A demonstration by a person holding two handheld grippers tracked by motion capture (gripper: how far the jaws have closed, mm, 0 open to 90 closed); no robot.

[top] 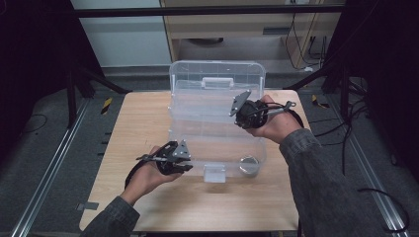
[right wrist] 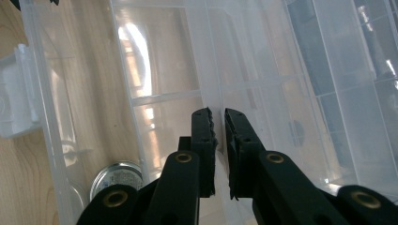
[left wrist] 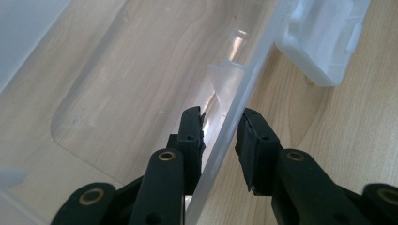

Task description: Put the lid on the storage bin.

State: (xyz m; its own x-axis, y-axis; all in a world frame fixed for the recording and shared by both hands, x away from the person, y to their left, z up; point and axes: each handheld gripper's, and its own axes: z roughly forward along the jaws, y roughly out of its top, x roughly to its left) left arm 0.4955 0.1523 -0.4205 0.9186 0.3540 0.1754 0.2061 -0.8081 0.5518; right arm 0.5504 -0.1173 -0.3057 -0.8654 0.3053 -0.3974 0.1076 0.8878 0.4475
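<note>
Basically the clear plastic box (top: 217, 126) sits mid-frame on the bench (top: 148, 128) in the high view, lid (top: 217, 74) tipped up at the back toward the top of the frame, white latch (top: 215, 173) on the front wall at the bottom. A small round tin (top: 248, 165) lies inside, lower right corner of the box.

Left claw (left wrist: 218, 136) straddles the front wall near its lower-left end; one jaw inside, one outside. Jaws stand a bit apart w/ the wall between them, and the outer pad looks just off the plastic, so I read it as not yet pinching. Right claw (right wrist: 219, 136) is at the upper right of the box, jaws drawn together on a thin clear edge (right wrist: 206, 70), prob. an inner tray or divider rim.

To do it well, I'd judge: keep the left claw steadying the base, lift w/ the right straight up and slow so the thin plastic doesn't flex or slip out.

Hard to tell: which clear layer the right claw has, since the layers overlap. Tin's label is unreadable.
</note>
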